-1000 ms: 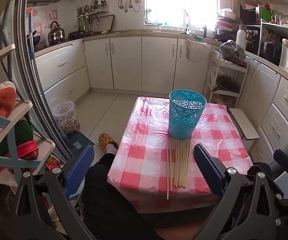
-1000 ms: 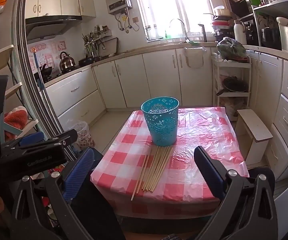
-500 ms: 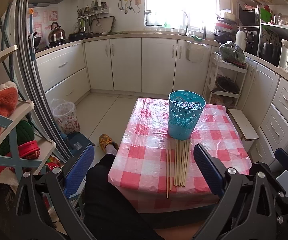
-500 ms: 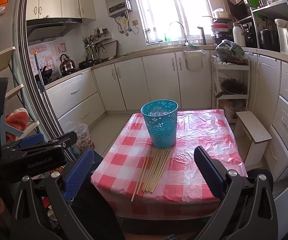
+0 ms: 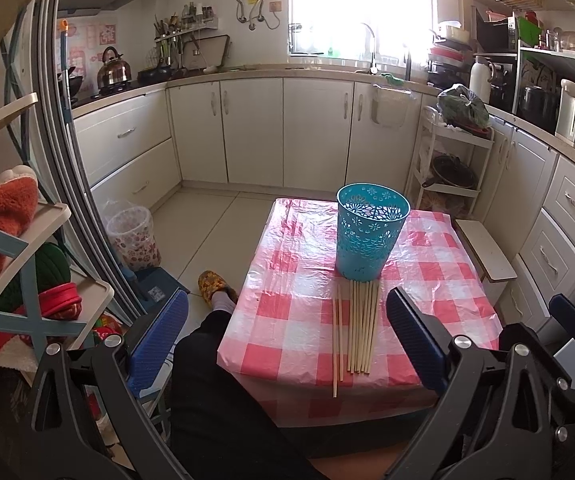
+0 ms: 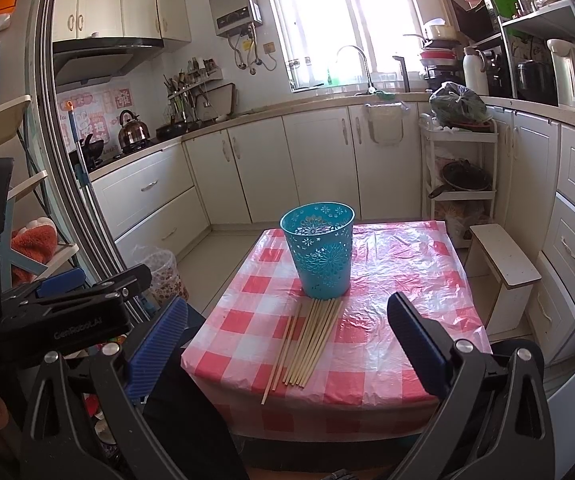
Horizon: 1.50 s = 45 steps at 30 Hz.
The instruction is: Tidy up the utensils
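A bundle of chopsticks (image 5: 357, 326) lies flat on the checked surface (image 5: 287, 312), far ends touching the base of an upright teal basket (image 5: 369, 232), one stick poking over the near edge. The left claw (image 5: 287, 340) and right claw (image 6: 287, 340) both hang short of the surface, spread wide, holding nothing

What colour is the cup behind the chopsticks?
Teal cup with a cut-out flower pattern, clearest in the right wrist view.

Basket (image 5: 371, 232) hides chopsticks' (image 5: 357, 328) far tips — count unclear.
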Each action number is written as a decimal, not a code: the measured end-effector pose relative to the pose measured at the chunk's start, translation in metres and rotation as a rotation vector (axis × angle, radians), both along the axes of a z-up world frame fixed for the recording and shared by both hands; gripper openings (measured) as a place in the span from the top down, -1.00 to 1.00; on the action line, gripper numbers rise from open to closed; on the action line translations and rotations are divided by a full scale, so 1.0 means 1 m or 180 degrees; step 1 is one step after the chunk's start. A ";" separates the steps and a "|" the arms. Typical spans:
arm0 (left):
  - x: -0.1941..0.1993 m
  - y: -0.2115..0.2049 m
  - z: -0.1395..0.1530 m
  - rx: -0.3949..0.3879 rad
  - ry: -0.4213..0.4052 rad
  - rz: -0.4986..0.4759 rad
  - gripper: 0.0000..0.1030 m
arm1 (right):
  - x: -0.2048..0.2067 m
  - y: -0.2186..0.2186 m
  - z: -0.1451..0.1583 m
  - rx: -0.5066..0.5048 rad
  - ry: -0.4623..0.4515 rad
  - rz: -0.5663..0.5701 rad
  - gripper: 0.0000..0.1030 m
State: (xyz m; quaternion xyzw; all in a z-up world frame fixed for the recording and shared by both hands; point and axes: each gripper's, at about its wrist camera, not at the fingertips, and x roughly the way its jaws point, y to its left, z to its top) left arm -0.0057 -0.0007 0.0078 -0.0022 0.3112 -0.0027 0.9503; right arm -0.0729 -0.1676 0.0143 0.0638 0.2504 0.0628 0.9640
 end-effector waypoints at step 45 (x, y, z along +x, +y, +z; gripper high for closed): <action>0.134 -0.007 -0.146 -0.0189 0.1341 -0.0166 -0.78 | 0.167 -0.035 -0.153 0.0517 0.1438 -0.0297 -0.62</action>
